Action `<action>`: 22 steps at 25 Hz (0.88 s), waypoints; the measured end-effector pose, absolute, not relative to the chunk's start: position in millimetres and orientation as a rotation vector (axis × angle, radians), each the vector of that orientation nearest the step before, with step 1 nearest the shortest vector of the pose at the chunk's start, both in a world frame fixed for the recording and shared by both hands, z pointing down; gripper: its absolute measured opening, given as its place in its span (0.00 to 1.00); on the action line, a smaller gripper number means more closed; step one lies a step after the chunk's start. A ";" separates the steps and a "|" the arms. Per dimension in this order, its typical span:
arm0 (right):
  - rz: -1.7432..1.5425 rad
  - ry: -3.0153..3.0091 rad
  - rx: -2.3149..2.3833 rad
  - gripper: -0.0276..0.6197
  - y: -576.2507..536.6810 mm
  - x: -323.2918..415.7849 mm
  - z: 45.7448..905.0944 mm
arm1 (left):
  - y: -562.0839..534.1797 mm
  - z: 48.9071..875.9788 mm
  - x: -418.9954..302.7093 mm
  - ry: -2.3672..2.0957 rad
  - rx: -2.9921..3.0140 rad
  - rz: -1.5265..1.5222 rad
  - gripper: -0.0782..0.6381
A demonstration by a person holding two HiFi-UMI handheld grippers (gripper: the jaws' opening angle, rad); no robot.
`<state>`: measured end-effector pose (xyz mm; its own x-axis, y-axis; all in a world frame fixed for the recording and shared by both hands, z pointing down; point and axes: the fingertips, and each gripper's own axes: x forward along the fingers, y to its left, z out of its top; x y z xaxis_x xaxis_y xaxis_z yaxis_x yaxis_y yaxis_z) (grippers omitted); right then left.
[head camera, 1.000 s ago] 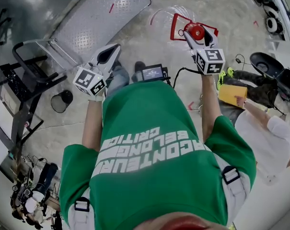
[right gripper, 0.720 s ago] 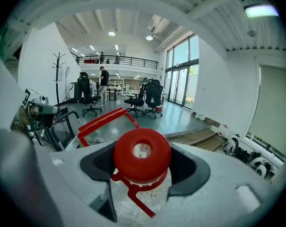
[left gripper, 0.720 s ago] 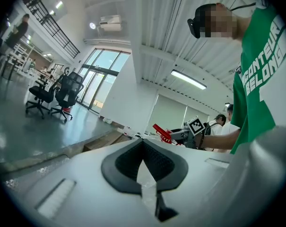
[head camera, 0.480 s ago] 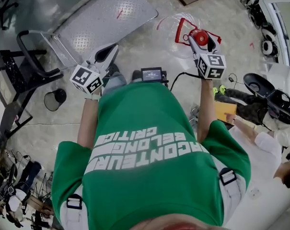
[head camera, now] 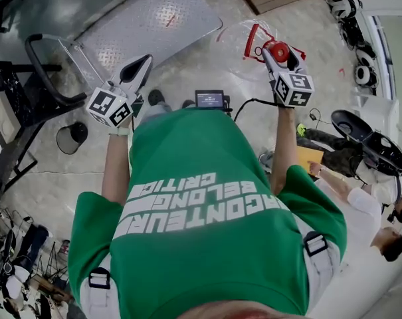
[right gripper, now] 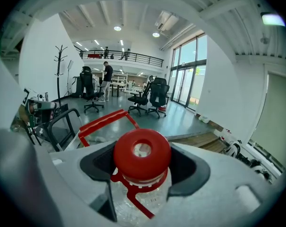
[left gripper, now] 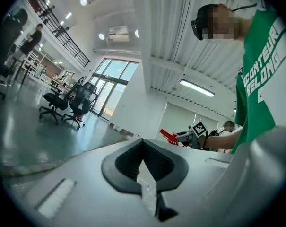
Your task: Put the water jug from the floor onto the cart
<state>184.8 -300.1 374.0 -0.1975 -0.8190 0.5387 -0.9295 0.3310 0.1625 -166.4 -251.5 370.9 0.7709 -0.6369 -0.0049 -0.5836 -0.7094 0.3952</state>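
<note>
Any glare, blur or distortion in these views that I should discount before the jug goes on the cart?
Head view: fisheye curves the edges; the cart has a bright sheen on its metal deck, and the clear body of the water jug is faint against the floor. Right gripper view: red cap sharp between the jaws, windows bright. Left gripper view: dark vignette, shut jaws sharp.

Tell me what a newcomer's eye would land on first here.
The red cap of the clear water jug, clamped in the right gripper at the head view's upper right. Next, the person's green shirt filling the middle, then the metal cart at upper left.
</note>
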 end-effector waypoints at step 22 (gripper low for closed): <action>0.192 -2.227 1.155 0.51 -446.8 63.8 410.9 | -321.2 387.4 -242.5 -1.238 2.416 -0.179 0.13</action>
<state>63.8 -446.8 410.9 -0.4295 -0.6908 0.5816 -0.7801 0.6083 0.1465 -242.5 -321.2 387.4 0.5957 -0.7997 0.0745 -0.7460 -0.5165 0.4204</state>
